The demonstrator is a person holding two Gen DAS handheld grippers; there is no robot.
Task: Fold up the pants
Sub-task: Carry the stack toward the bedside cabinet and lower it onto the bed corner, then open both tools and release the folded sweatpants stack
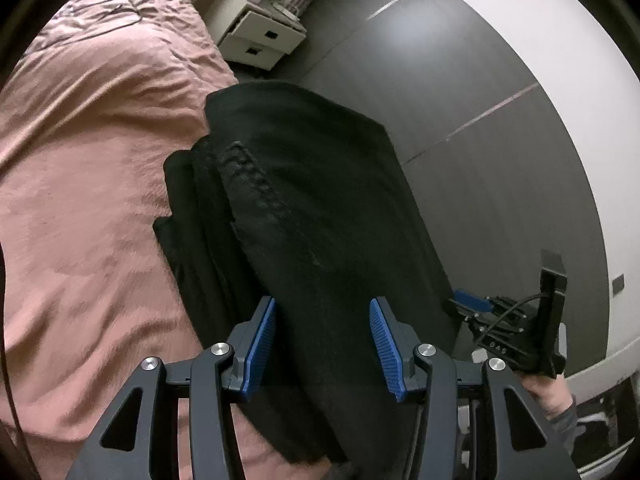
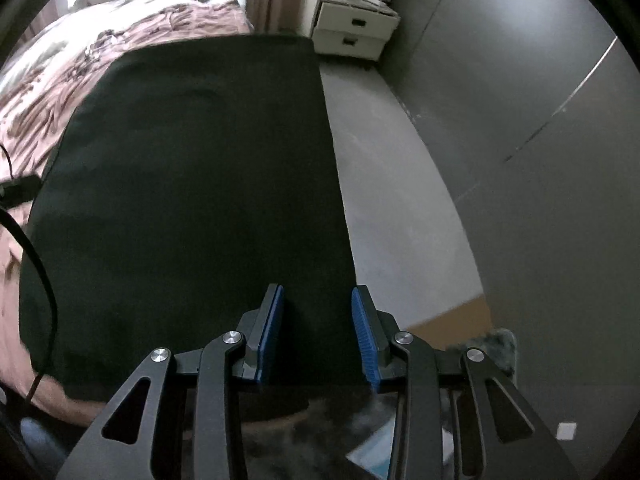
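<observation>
Pants [image 1: 312, 208], black and already doubled into a long thick bundle, lie along the edge of the bed [image 1: 92, 168], on its pink quilt, with part of the bundle reaching past that edge above the floor. Your left gripper [image 1: 323, 344] is spread wide, its blue pads on either side of the near end of the bundle, holding nothing. Your right gripper [image 2: 318, 332] is likewise released; it sits at the pants' floor-side border [image 2: 192, 184], and seen from its own camera the fabric looks flat and smooth. From the left wrist camera the right gripper [image 1: 516, 320] shows at the floor side of the bundle.

To do this step well, you would probably close both grippers on the near end, catching every layer, not only the top one. Lift both sides level and together, so the stacked layers do not slide apart. Carry the end toward the far end and lay it down square, and keep the pile on the quilt, since the overhanging side could slip off.

Beyond the bed's far corner stands a white two-drawer nightstand [image 2: 352, 32]. The dark grey floor [image 1: 460, 92] runs beside the bed. The quilt is soft and wrinkled, so cloth may drag on it.
</observation>
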